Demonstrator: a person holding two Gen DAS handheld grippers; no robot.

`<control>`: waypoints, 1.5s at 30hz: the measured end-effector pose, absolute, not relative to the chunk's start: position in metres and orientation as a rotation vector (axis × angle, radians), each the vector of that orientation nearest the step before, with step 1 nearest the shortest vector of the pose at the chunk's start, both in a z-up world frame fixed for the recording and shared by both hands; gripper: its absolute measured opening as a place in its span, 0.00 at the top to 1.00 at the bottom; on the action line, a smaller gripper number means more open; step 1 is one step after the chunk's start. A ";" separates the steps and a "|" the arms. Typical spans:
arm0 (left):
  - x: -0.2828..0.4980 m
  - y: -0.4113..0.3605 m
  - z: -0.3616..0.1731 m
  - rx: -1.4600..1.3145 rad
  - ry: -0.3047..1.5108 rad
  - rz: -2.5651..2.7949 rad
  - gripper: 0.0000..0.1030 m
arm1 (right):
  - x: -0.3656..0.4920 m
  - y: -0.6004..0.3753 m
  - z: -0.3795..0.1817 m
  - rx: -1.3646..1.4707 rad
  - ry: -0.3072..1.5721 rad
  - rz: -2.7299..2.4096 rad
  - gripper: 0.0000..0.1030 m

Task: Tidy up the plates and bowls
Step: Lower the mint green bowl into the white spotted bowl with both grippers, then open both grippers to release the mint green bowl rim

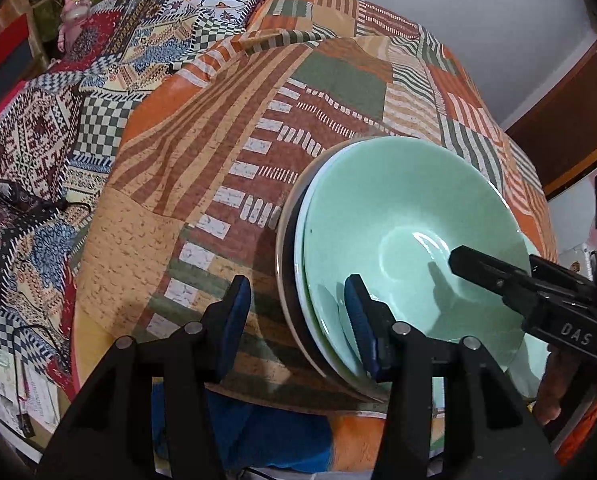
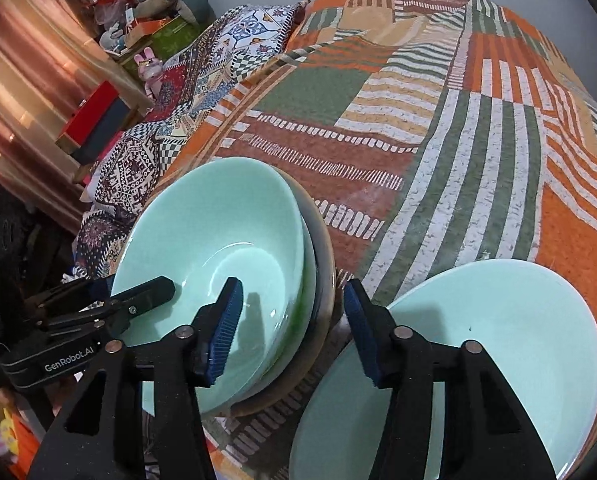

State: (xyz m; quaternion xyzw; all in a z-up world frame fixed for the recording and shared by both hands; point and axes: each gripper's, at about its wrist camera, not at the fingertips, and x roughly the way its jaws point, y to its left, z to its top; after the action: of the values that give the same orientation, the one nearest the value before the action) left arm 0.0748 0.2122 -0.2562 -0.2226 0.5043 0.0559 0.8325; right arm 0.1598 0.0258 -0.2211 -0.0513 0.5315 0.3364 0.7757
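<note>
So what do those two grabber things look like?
Both are black plastic. The left gripper and the right gripper each have two angled fingers with silver round pins and ridged dark-blue pads on the inner sides. White lettering marks their bodies: "GenRobot.AI" on the left one, seen from the right camera, and "DAS" on the right one. No cables or sleeves show.
</note>
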 end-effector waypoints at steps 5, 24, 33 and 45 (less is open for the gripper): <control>0.075 0.212 -0.257 -0.494 1.062 0.095 0.61 | 0.160 0.030 -0.226 -0.126 1.162 0.735 0.65; 0.077 0.199 -0.247 -0.444 1.077 0.123 0.68 | 0.162 0.030 -0.222 -0.127 1.191 0.699 0.68; 0.070 0.198 -0.232 -0.452 1.050 0.130 0.68 | 0.158 0.026 -0.213 -0.104 1.180 0.707 0.68; 0.063 0.186 -0.193 -0.428 0.973 0.119 0.68 | 0.150 0.015 -0.180 -0.067 1.101 0.718 0.68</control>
State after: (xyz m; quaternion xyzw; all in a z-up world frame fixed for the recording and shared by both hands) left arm 0.0626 0.1858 -0.1926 -0.2040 0.4638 0.0566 0.8603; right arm 0.1501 0.0147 -0.1804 -0.0314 0.5114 0.3337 0.7913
